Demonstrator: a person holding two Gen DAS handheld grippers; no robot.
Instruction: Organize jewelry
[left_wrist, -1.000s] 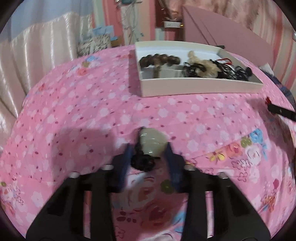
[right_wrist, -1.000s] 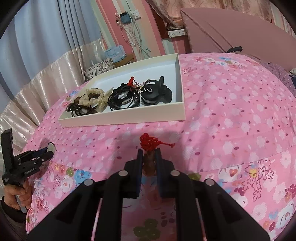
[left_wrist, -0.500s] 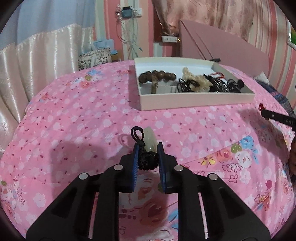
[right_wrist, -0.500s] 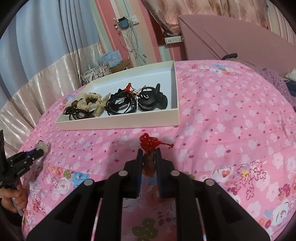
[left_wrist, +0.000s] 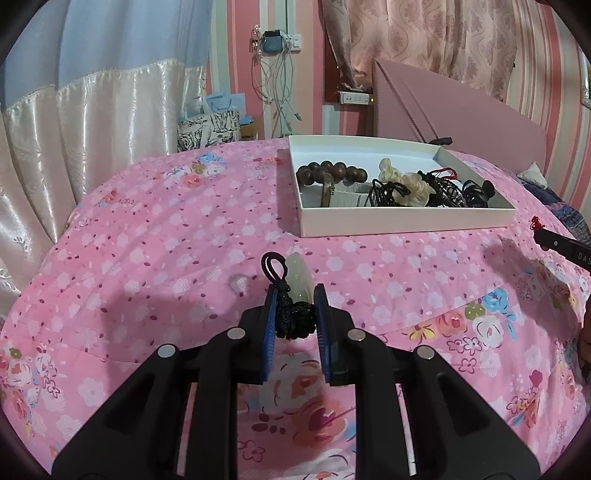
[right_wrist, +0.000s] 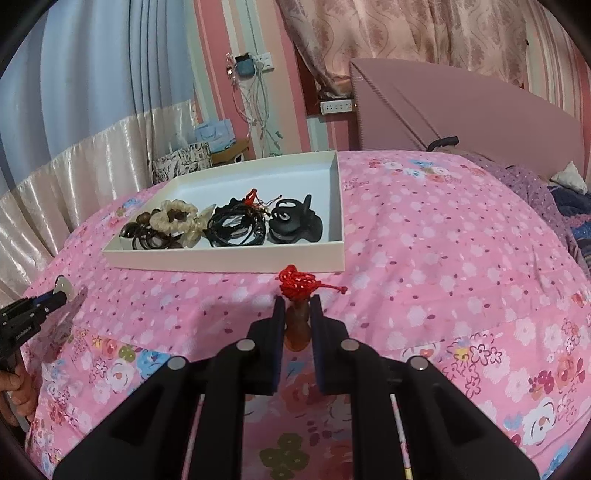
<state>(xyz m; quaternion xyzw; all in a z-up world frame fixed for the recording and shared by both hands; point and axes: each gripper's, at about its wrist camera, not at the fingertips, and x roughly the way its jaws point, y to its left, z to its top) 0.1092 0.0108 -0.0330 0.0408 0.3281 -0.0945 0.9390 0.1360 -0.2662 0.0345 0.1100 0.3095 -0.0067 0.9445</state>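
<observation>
**Both claws hold a pendant short of the white tray**

The left gripper (left_wrist: 294, 295) is nearly closed, its blue pads pinching a pale pendant (left_wrist: 298, 273) by its black knotted cord (left_wrist: 291, 317). The cord's loop sticks up past the left pad, and the pale stone juts forward between the fingertips. The pendant hangs above the pink flowered bedspread (left_wrist: 166, 240), on the near side of the white tray (left_wrist: 406, 221).

The right gripper (right_wrist: 297, 301) is likewise almost shut, clamped on a brown pendant (right_wrist: 296, 326) topped with a red knot (right_wrist: 297, 282). The knot sits just past the fingertips, with a short red tail pointing right. It hangs near the tray's near right corner, in front of the near wall.

The tray rests on the bedspread with its contents lined along its near side. In the left view these run from left to right: dark wooden beads (left_wrist: 332, 172), black hair ties (left_wrist: 388, 192), a cream scrunchie (left_wrist: 406, 181), a tangle of black cords (left_wrist: 441, 186) and a black hair claw (left_wrist: 478, 192). The far part of the tray floor is bare.

Beyond the bed stand a pale curtain (left_wrist: 92, 122) on the left and a pink headboard (left_wrist: 461, 107) on the right.
</observation>
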